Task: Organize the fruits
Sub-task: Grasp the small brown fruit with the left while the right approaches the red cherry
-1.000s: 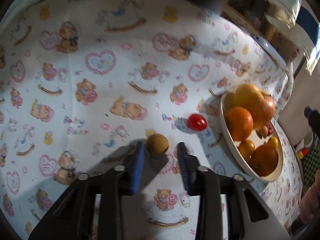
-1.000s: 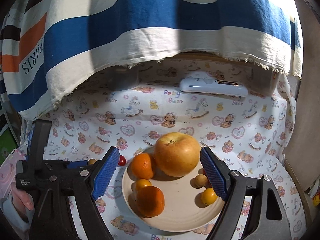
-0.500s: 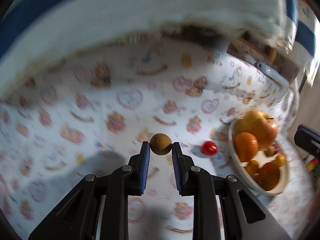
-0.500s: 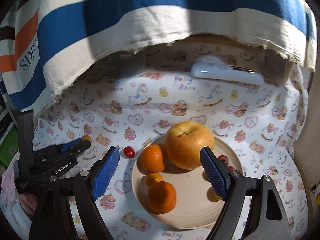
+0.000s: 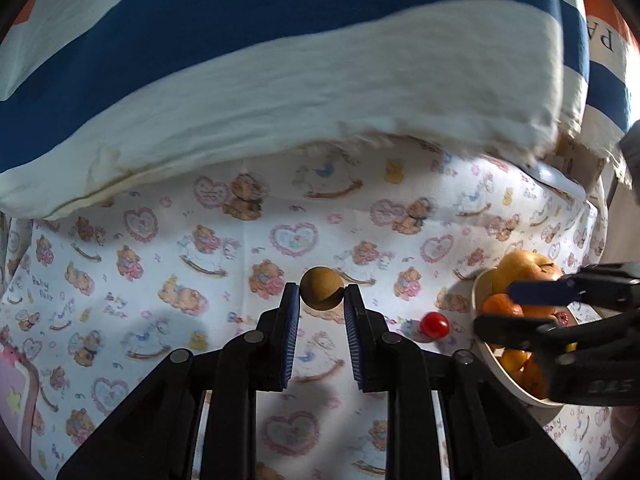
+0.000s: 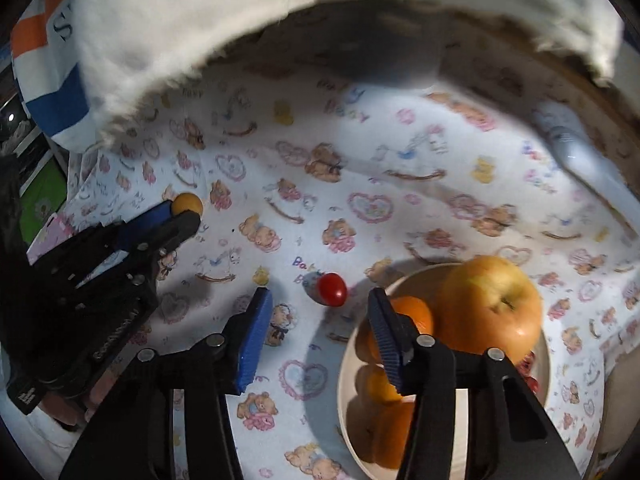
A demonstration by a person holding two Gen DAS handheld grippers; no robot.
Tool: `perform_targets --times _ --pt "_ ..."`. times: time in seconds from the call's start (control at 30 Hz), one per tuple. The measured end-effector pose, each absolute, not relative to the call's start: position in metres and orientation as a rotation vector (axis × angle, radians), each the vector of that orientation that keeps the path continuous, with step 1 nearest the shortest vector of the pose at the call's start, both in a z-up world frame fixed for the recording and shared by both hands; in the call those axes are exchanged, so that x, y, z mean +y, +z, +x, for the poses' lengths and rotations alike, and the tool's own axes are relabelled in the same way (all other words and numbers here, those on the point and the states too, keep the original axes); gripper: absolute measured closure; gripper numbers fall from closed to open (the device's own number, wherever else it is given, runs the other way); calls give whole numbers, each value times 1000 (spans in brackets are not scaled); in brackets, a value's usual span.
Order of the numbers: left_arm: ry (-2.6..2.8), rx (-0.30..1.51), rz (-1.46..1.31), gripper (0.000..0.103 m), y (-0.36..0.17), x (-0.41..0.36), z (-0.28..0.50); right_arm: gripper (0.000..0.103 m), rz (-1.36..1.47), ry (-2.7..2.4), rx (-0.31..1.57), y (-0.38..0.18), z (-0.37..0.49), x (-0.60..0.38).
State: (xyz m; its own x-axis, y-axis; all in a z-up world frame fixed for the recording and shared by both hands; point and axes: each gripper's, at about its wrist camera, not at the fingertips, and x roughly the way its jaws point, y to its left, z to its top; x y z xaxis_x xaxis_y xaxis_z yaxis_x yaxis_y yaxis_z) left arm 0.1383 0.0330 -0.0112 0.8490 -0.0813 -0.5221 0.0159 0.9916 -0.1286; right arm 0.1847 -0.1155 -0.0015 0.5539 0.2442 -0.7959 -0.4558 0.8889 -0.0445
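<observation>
My left gripper is shut on a small round brown fruit and holds it above the bear-print cloth; it also shows in the right wrist view. A red cherry tomato lies on the cloth just left of the cream bowl. My right gripper is open just before the tomato and over the bowl's left rim. The bowl holds a big yellow apple, oranges and small fruits. In the left wrist view the tomato and bowl sit at the right.
A blue, white and orange striped cloth hangs over the back of the table. A white device lies at the far right. A pink object is at the left edge. The bear-print tablecloth covers the surface.
My left gripper closed on the brown fruit and lifted it off the cloth. My right gripper moved left and down from over the bowl toward the tomato.
</observation>
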Motion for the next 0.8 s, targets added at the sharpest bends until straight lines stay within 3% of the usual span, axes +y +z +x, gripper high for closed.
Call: perform_targets --times 0.17,0.8 --pt "1 506 -64 81 -8 37 135 63 -354 408 935 -25 205 -97" --pt "13 512 -61 81 -12 36 142 67 -372 359 929 -54 225 -83"
